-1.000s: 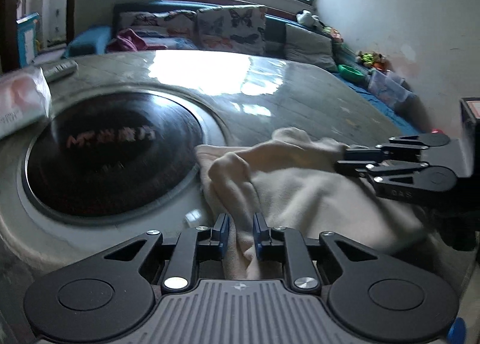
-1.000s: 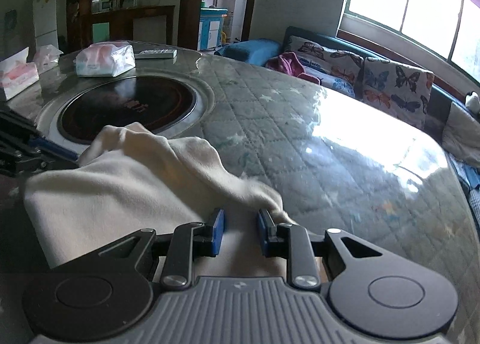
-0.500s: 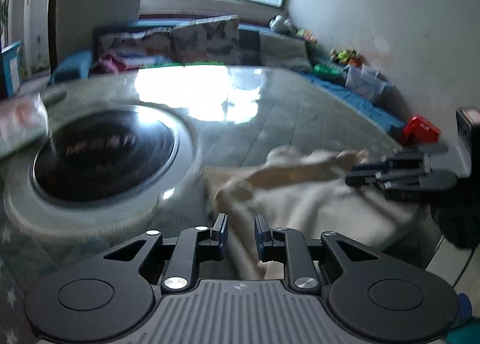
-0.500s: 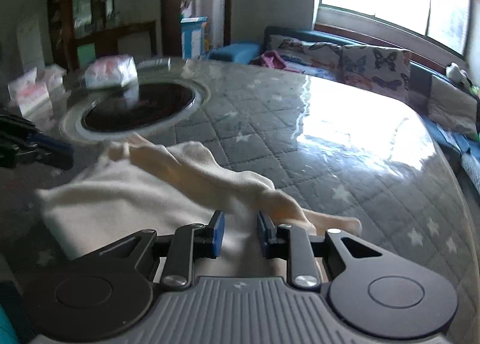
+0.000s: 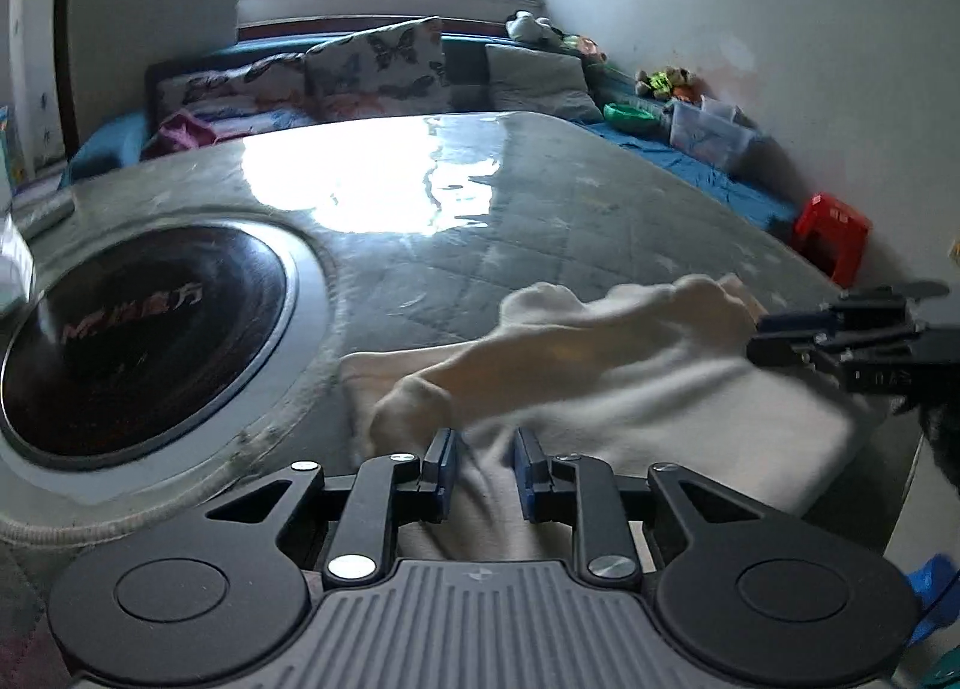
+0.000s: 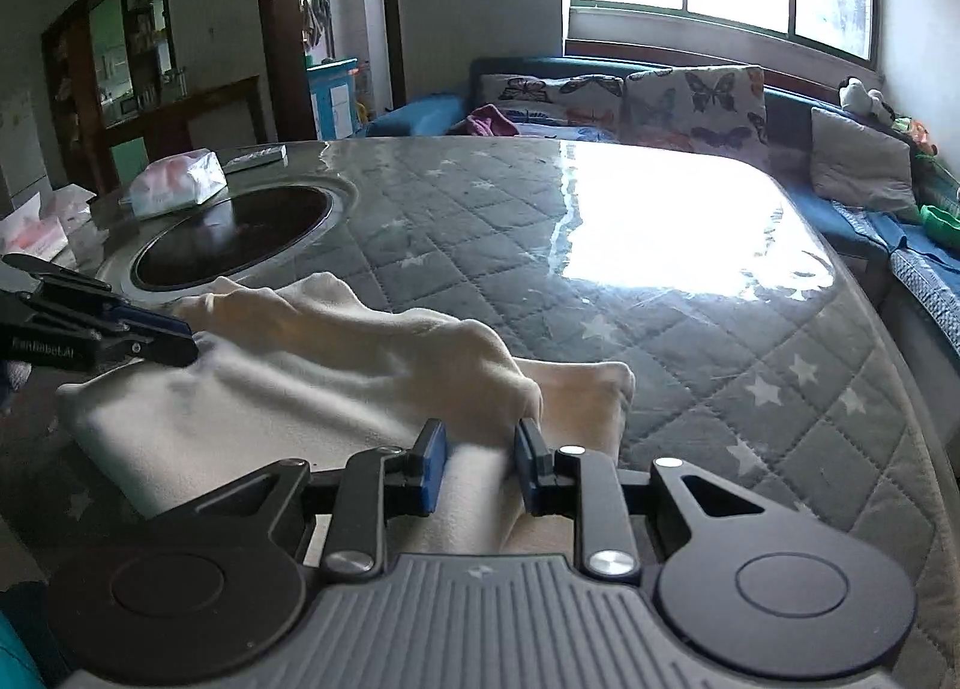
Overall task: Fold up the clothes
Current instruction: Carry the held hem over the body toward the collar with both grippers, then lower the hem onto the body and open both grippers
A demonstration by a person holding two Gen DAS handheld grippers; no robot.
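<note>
A cream garment (image 5: 630, 389) lies partly folded on the quilted grey table (image 5: 540, 221), stretched between both grippers. My left gripper (image 5: 485, 467) has a bunch of its near edge between the blue pads; its jaws are opening, with the cloth still filling the gap. In the right wrist view the garment (image 6: 270, 401) runs from my right gripper (image 6: 480, 467), shut on a fold at the right end, to the left gripper (image 6: 192, 344) at the far left. The right gripper (image 5: 756, 341) also shows at the right edge of the left wrist view.
A round black hob (image 5: 138, 329) is set into the table left of the garment. A tissue pack (image 6: 180, 185) and a remote (image 6: 258, 158) lie beyond it. A sofa with cushions (image 6: 660, 95) runs behind the table. A red stool (image 5: 831, 236) stands by the wall.
Both grippers have carried the garment sideways, away from the hob, and it now lies drawn out longer between them. The left jaws stand slightly wider.
</note>
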